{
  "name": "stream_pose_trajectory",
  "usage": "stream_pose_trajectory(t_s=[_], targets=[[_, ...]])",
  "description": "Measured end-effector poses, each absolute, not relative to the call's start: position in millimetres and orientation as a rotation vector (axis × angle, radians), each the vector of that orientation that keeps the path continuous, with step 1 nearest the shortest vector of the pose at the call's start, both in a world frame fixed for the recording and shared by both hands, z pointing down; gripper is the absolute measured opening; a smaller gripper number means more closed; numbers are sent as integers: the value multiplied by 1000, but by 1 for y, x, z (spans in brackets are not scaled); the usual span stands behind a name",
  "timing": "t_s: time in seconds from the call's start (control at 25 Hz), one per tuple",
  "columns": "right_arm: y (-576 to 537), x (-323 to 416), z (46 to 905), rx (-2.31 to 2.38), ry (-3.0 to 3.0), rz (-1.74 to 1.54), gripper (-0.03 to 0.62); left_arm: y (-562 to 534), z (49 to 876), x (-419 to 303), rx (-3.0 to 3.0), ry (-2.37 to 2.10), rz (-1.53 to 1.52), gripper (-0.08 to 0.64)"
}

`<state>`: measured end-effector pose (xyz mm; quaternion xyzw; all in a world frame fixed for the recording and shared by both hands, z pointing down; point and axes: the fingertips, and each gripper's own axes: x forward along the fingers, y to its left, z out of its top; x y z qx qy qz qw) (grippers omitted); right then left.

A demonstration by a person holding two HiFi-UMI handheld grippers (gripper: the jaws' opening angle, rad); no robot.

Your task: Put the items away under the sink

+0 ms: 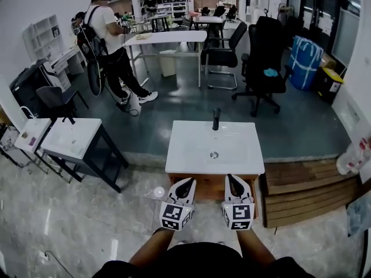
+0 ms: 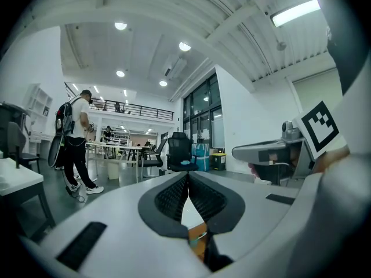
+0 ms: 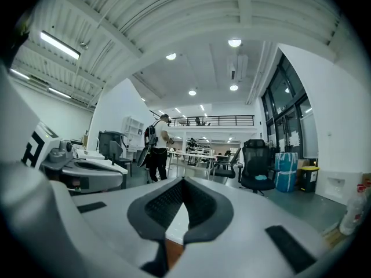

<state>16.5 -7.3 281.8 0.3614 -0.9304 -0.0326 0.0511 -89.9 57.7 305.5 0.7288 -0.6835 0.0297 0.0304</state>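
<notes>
1. Tongs. The left tongs and the right tongs were held side by side just in front of the sink. In each gripper view the ribbed pads met at their tips with nothing between them, so both were pressed closed and empty.
2. Task's thing. Neither tongs carried an item. The sink's top was bare apart from its black faucet and drain. The wooden cabinet under the sink showed only as a strip between the two tongs. Its door and inside were hidden.
3. Loose things near the sink. A white bottle with a red label stood well to the right of the sink, at the far end of a wooden platform. A small round white object lay on the floor just left of the cabinet. Whether either belonged to the items could not be told.
4. Progress (judged). The scene fitted two stages equally: the items already inside the hidden cabinet, or the items waiting away from the sink.
5. Writing. None was legible. The marker cubes bore only black-and-white square patterns, and the bottle's label was too small to read.
</notes>
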Motion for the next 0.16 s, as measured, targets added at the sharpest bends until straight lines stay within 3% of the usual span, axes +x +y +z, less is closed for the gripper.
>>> stream_pose_trajectory(t_s=[0.16], targets=[[-15, 22, 280, 1128, -2828, -102, 18, 61, 307, -90, 2239, -2104, 104, 21]])
